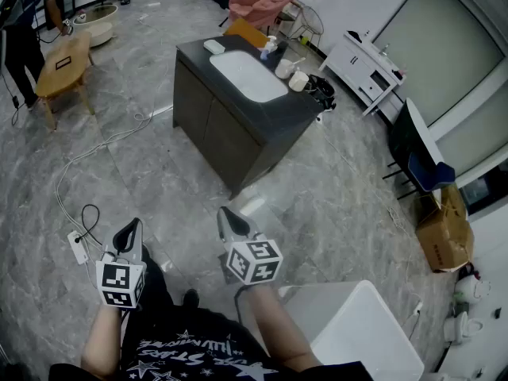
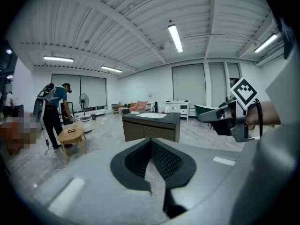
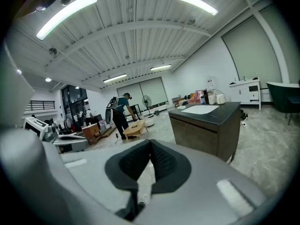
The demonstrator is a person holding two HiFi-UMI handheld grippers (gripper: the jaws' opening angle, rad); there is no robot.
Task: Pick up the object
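While the person stands on the grey floor well short of the dark desk, both tools are held low in front of the body, pointing toward it. The left hand-held gripper has its jaws closed with nothing between them, and so does the right hand-held gripper. On the desk lie a white tray, two white cups just beyond the tray, and a small bottle at the desk's far edge. Which of these is the object to pick up cannot be told. Left of the desk, a low wooden table stands beside a person.
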